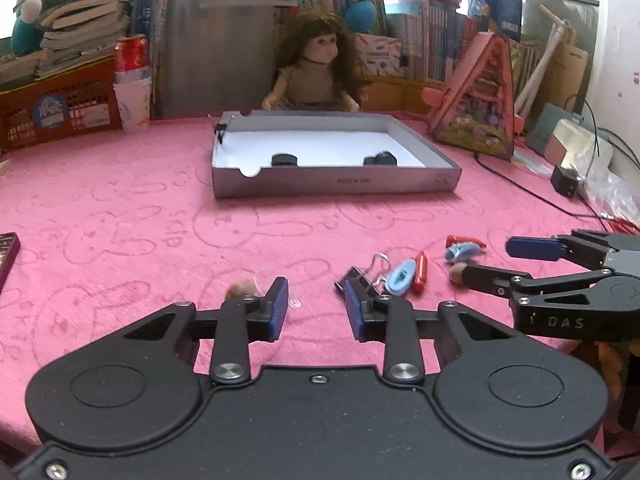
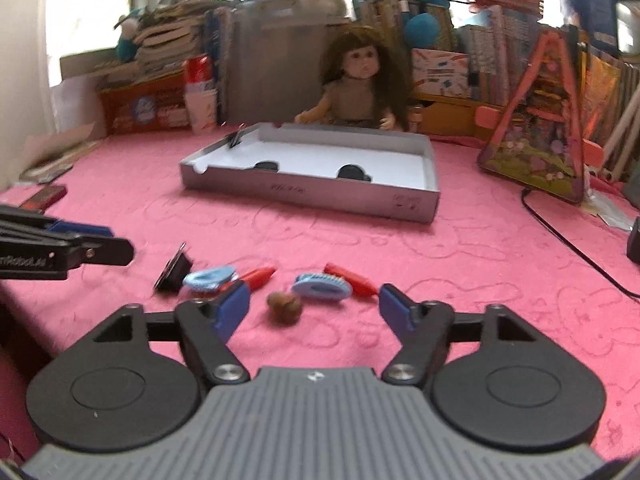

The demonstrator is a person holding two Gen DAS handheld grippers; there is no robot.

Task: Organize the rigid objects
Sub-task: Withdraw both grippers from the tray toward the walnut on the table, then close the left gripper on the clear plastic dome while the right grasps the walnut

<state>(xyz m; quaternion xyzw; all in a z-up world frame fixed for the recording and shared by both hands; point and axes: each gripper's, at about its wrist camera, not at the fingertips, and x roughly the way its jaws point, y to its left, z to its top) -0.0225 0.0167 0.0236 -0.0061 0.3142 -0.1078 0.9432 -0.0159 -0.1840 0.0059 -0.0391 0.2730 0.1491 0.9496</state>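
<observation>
At the lower centre of each view, the left claw (image 1: 316,306) gapes narrowly and empty beside the clip (image 1: 354,278); the right claw (image 2: 314,306) straddles the nut (image 2: 285,306) wide, untouching, seemingly for boxing into the box (image 2: 312,194).

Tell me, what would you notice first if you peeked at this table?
Probably the doll with long brown hair, sitting at the far edge of the pink tablecloth right behind a shallow grey box. Then the little pile of toys up close: blue brushes, red pieces and a black binder clip, with a small brown nut lying between the fingers of the right hand-held gripper.
</observation>
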